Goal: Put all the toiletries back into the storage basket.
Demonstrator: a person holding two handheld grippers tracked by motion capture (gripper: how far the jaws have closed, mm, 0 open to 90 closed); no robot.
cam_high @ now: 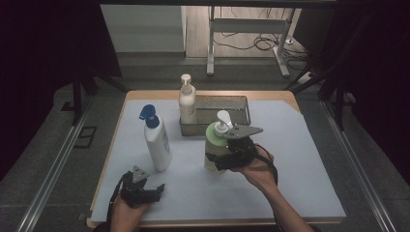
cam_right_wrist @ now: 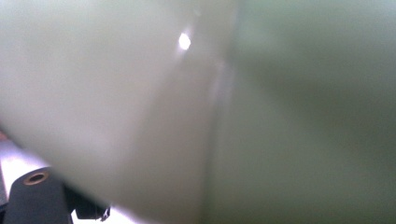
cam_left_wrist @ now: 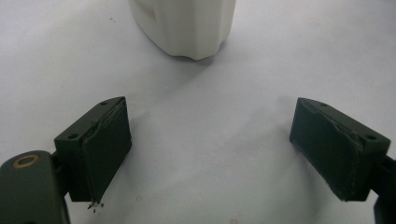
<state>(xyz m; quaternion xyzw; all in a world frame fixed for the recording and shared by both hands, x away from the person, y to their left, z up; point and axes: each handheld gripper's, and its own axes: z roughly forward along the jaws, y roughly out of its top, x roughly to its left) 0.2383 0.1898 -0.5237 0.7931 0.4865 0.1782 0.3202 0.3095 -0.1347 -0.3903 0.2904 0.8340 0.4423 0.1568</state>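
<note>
From the high view, we have the right tongs point(cam_high: 218, 160) pinching the green pump bottle point(cam_high: 216, 145) low on its body, near the middle of the surface point(cam_high: 309, 188) and just in front of the metal tray point(cam_high: 241, 104) that sits toward the far edge. A white pump bottle point(cam_high: 187, 102) stands in the tray's left end, and a white bottle with a blue sprayer point(cam_high: 157, 137) stands left of centre. The step in hand looks like carrying the green bottle to the tray, so we should keep it upright, lift it clear of the tray's near wall and set it down in the free space to the right of the white pump bottle without knocking that one. Our right hand point(cam_high: 256, 166) comes in from the near right, the wrist level, the tongs pointing left. The left hand point(cam_high: 126, 210) rests at the near left corner, its tongs point(cam_high: 154, 189) low over the surface. In the left gripper view, the left tongs are spread wide with nothing between them, and the base of the sprayer bottle point(cam_left_wrist: 187, 28) stands just beyond. In the right gripper view, the pale green wall of the bottle point(cam_right_wrist: 196, 112) presses close against the camera, blurred, which suits a firm grip.
</note>
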